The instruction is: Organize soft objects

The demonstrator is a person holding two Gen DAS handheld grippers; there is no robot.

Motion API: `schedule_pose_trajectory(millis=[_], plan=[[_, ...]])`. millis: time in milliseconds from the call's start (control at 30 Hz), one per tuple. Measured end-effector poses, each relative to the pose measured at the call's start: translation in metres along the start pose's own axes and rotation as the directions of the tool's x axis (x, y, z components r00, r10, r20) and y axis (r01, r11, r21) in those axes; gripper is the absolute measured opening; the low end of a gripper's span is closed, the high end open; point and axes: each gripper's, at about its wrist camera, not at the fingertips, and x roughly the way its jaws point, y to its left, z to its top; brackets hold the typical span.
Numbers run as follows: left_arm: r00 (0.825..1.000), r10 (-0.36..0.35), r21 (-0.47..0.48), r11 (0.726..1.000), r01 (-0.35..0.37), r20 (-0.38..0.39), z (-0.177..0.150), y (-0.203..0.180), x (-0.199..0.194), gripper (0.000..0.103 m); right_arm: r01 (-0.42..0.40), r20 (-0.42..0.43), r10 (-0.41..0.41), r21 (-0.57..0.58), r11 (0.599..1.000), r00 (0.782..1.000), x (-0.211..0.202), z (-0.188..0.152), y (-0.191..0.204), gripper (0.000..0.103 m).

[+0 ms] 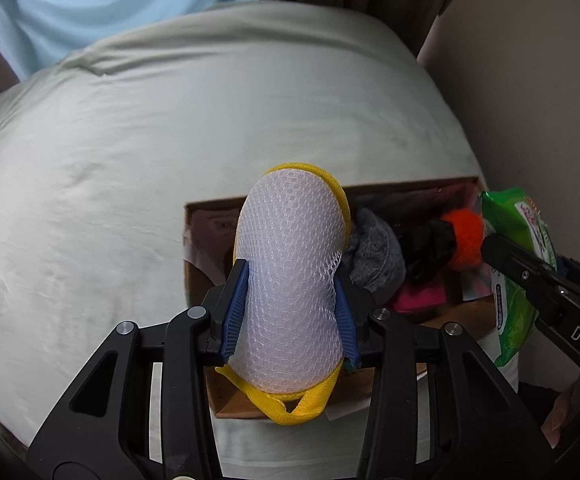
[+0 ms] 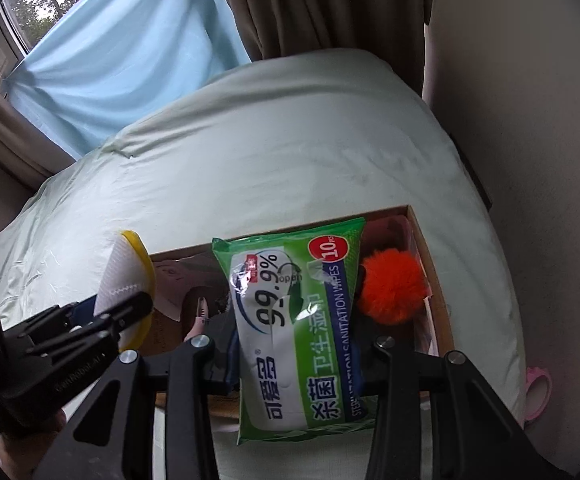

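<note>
My left gripper is shut on a white mesh sponge with yellow trim and holds it above the left part of an open cardboard box. My right gripper is shut on a green pack of sanitation wipes and holds it over the same box. The wipes pack also shows at the right of the left wrist view, and the sponge at the left of the right wrist view. The box holds an orange pompom, a grey fuzzy item, a black item and a pink item.
The box rests on a bed with a pale green sheet. A beige wall runs along the right side. Brown curtains and a blue cloth hang behind the bed. A pink object lies at the bed's right edge.
</note>
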Motion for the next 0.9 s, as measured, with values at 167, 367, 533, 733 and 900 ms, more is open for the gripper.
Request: schedule_pose_trajectory(millis=[167, 367, 533, 733, 900], plan=[[0.999, 0.031, 0.048, 0.998, -0.030, -0.035, -0.004, -0.012, 0.017, 0.100, -0.042, 0.005, 0.042, 0.022, 0.999, 0.999, 0.021, -0.003, -0.009, 0.087], [0.995, 0.052, 0.050, 0.998, -0.047, -0.084, -0.010, -0.010, 0.024, 0.103, -0.018, -0.007, 0.019, 0.020, 1.000, 1.000, 0.033, -0.005, -0.023, 0.103], [0.994, 0.044, 0.030, 0.999, -0.041, -0.097, -0.009, -0.002, 0.023, 0.103, -0.006, -0.018, 0.006, 0.014, 1.000, 1.000, 0.033, -0.005, -0.029, 0.103], [0.995, 0.034, 0.014, 0.999, -0.033, -0.095, -0.004, 0.003, 0.013, 0.103, -0.003, -0.007, 0.003, 0.001, 1.000, 1.000, 0.025, 0.000, -0.024, 0.103], [0.996, 0.023, 0.010, 1.000, -0.022, -0.082, -0.003, 0.007, -0.004, 0.103, 0.006, 0.002, -0.006, -0.015, 1.000, 1.000, 0.012, 0.003, -0.015, 0.103]])
